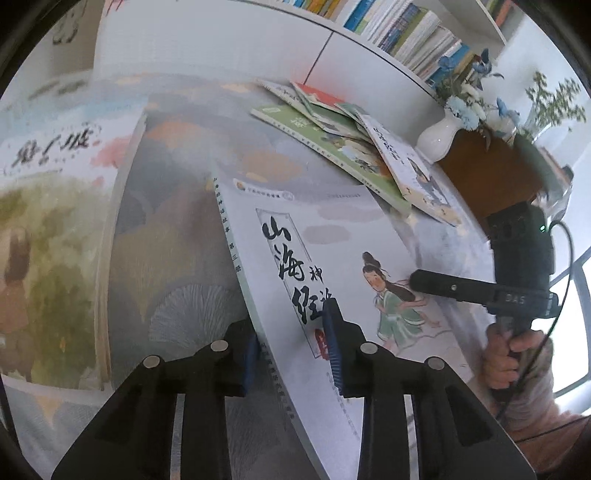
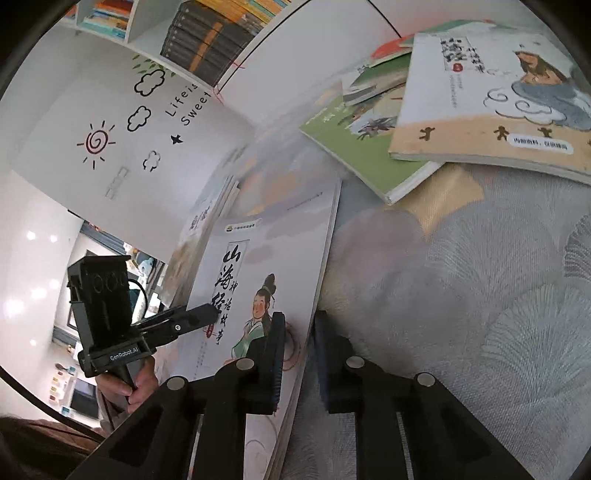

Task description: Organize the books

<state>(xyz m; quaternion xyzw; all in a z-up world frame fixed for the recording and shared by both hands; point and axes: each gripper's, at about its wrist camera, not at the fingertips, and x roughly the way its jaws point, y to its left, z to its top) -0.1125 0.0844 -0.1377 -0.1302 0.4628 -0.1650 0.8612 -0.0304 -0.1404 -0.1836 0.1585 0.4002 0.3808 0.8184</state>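
Observation:
A white picture book [image 1: 332, 236] with black brush lettering and a girl in green is held tilted above the patterned tablecloth. My left gripper [image 1: 291, 350] is shut on its spine edge. My right gripper [image 2: 299, 354] is shut on its opposite edge [image 2: 280, 258]. The right gripper also shows in the left wrist view [image 1: 417, 280], and the left one in the right wrist view [image 2: 212, 314]. A standing book [image 1: 51, 229] with a green painted cover is at the left. A loose pile of books [image 1: 332, 129] lies at the back; it also shows in the right wrist view [image 2: 480, 99].
A white vase with blue flowers [image 1: 443, 133] stands on a brown box [image 1: 487, 173] at the right. A white shelf of books [image 1: 406, 29] runs behind the table. The tablecloth [image 2: 480, 295] lies under the right gripper.

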